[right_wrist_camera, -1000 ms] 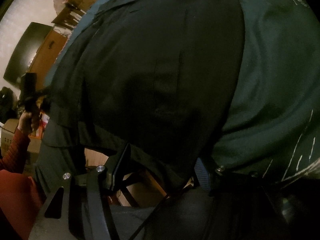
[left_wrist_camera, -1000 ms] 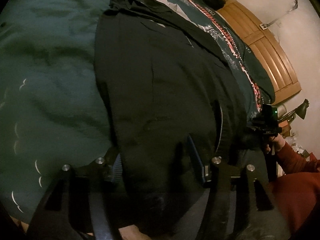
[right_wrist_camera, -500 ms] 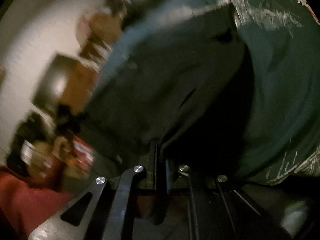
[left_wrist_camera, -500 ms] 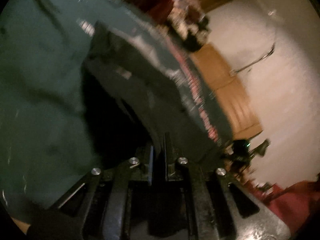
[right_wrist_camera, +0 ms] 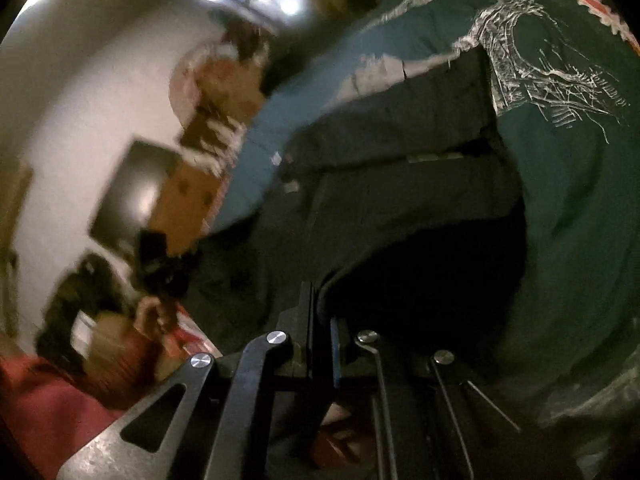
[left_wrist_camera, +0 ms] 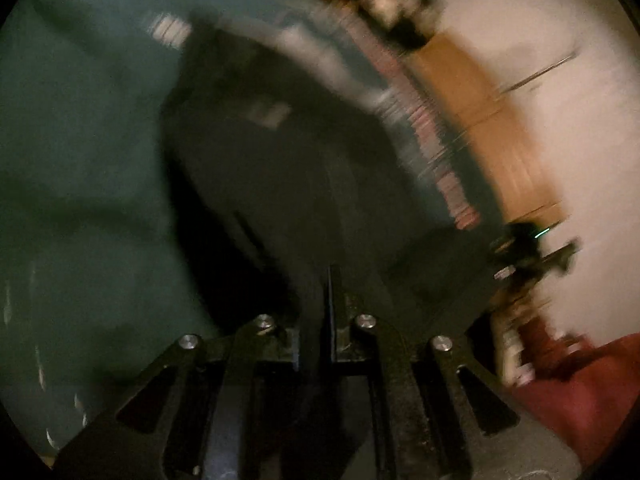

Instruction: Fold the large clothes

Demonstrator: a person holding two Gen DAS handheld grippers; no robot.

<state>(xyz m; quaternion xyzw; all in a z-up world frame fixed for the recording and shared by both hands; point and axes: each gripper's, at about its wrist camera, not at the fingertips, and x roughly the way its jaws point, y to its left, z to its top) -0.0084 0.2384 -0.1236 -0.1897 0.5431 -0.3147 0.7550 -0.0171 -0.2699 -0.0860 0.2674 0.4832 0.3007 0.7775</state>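
Observation:
A large black garment (left_wrist_camera: 288, 168) lies spread on a dark green bedspread (left_wrist_camera: 80, 140). My left gripper (left_wrist_camera: 330, 280) is shut on the near hem of the garment, which rises off the bed to its fingertips. In the right wrist view the same black garment (right_wrist_camera: 400, 200) is lifted at its near edge, with my right gripper (right_wrist_camera: 320, 308) shut on that hem. The other gripper (right_wrist_camera: 160, 268) shows at the left, held by a hand in a red sleeve. The left wrist view is blurred.
The bedspread (right_wrist_camera: 580, 220) carries a white line print and a red patterned border (left_wrist_camera: 440, 168). A wooden headboard or door (left_wrist_camera: 492, 132) and a pale wall (left_wrist_camera: 560, 120) stand beyond the bed. Boxes and a dark screen (right_wrist_camera: 132, 196) lie to the left.
Both grippers went from open around the garment's near edge to shut on it. Both then rose, lifting the hem off the bed, the right one further.

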